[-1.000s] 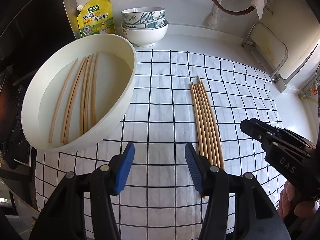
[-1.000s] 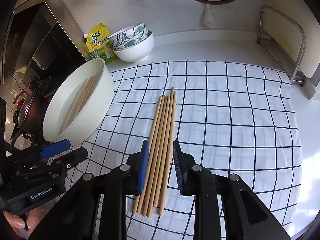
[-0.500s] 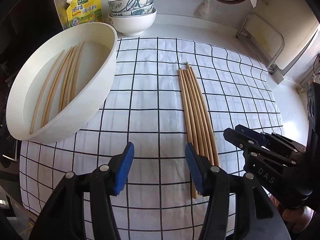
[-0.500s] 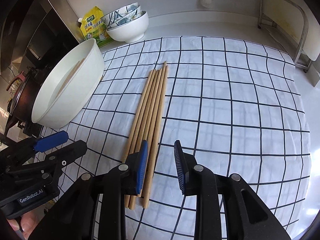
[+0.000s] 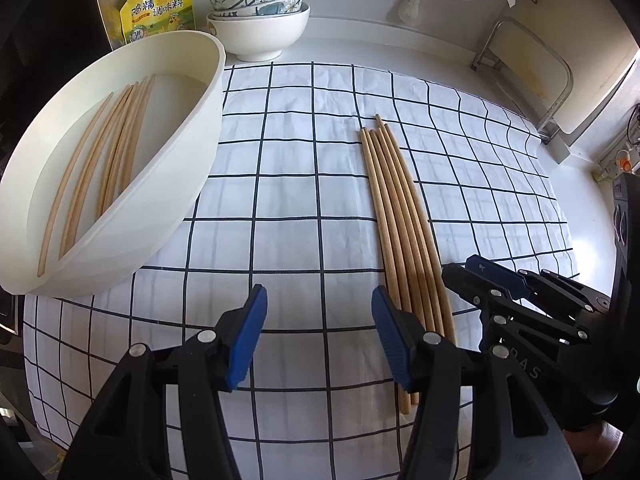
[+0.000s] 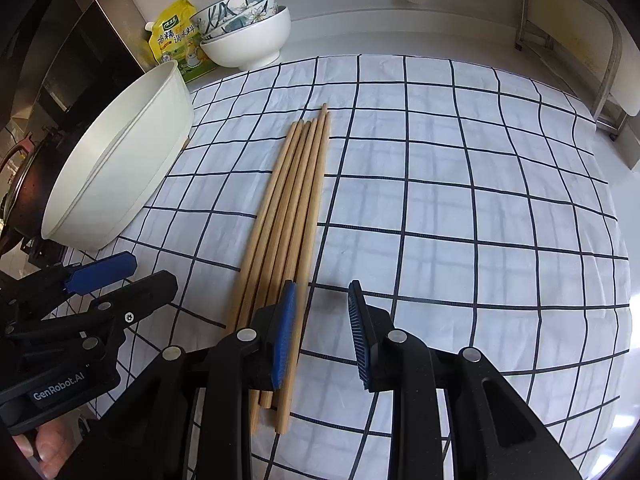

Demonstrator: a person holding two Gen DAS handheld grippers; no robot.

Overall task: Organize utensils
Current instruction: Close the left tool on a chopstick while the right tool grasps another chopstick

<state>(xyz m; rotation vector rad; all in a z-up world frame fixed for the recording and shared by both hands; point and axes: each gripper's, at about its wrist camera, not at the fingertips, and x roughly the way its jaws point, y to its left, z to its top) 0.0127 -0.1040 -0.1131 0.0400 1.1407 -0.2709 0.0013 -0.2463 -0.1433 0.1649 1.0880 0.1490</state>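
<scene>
lying inside the basin [image 5: 208, 92], chopsticks [image 5: 116, 152], left-view only

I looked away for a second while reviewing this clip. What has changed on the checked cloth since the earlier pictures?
Both grippers have come down closer to the cloth. The right gripper has slid sideways, so the chopstick bundle is no longer between its fingers but beside and under one of them. Nothing was gripped or released. The left gripper stays open over bare cloth; the bundle and the chopsticks in the white basin lie as before.
</scene>
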